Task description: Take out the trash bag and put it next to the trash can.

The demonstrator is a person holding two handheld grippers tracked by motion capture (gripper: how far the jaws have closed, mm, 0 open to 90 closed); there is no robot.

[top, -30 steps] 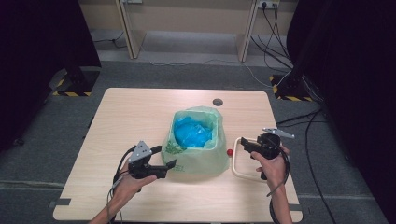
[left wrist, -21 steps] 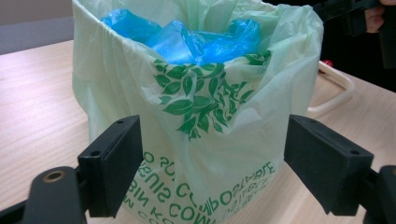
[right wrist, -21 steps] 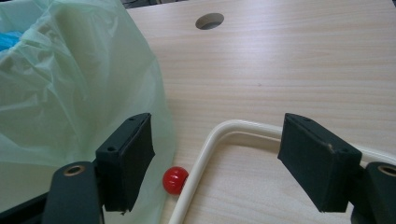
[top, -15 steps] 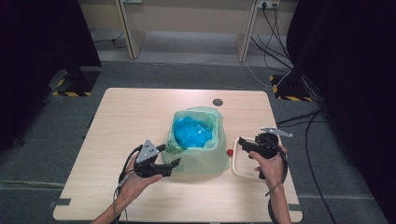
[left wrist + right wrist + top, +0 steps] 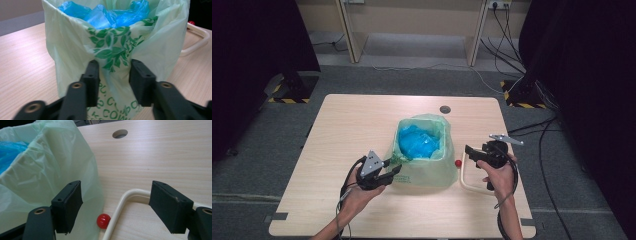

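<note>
A bin lined with a pale green bag printed with leaves stands mid-table, a crumpled blue bag inside it. My left gripper is at the bag's near left side. In the left gripper view its jaws have just been closing, and the left gripper now pinches a gathered fold of the green bag below the blue bag. My right gripper is held open to the right of the bin. In the right gripper view, the right gripper spans the green bag's edge with nothing gripped.
A cream loop handle lies on the table right of the bin, with a small red ball beside it; both the red ball and the handle appear under the right jaws. A cable hole sits behind the bin.
The left gripper's jaws have come together around a fold of the green bag. Both hands have hardly shifted.
</note>
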